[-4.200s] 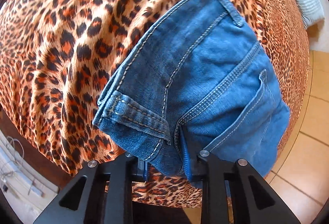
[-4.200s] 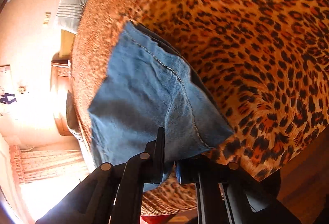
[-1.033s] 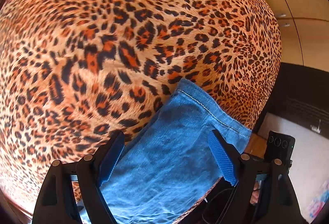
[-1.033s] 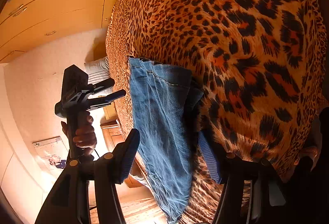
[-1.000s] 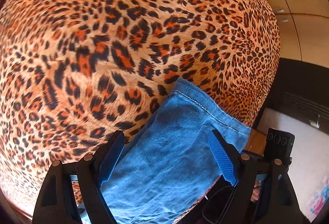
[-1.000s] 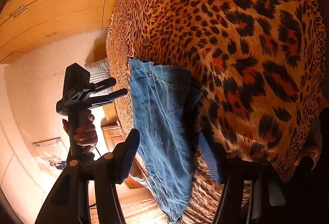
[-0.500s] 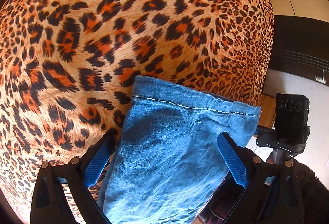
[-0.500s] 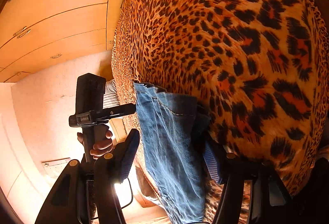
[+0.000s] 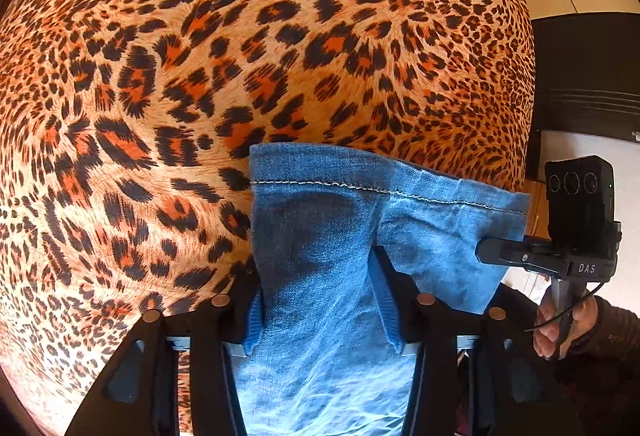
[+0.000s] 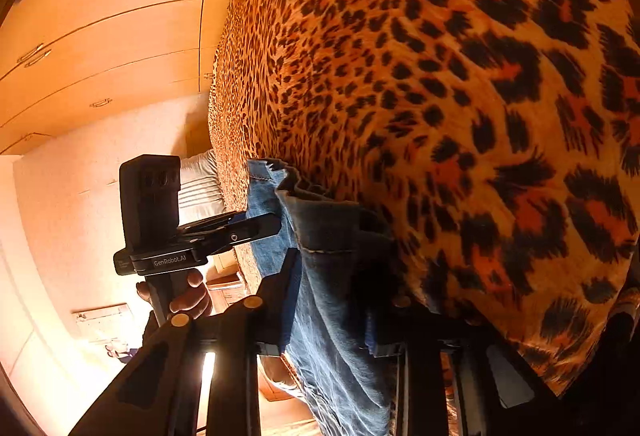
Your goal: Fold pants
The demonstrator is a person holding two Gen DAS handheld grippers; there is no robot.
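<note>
The blue jeans [image 9: 320,236] lie on a leopard-print bedspread [image 9: 240,56], with the hemmed leg end nearest me. My left gripper [image 9: 316,300] has closed in on a bunch of denim near the left corner of the hem; the cloth fills the gap between its fingers. My right gripper [image 10: 332,296] likewise pinches a fold of the jeans [image 10: 332,268] at the other corner. The right gripper also shows in the left wrist view [image 9: 500,252] at the hem's right edge. The left gripper shows in the right wrist view [image 10: 256,224].
The bedspread [image 10: 440,76] stretches far ahead. Wooden wardrobe doors [image 10: 100,36] stand beyond the bed. A striped pillow [image 10: 198,188] lies at the bed's far end. The bed edge drops away on the right in the left wrist view.
Both grippers have come down onto the leg hem and their jaws have narrowed from wide open onto the denim. The hem corners have bunched up between the fingers.
</note>
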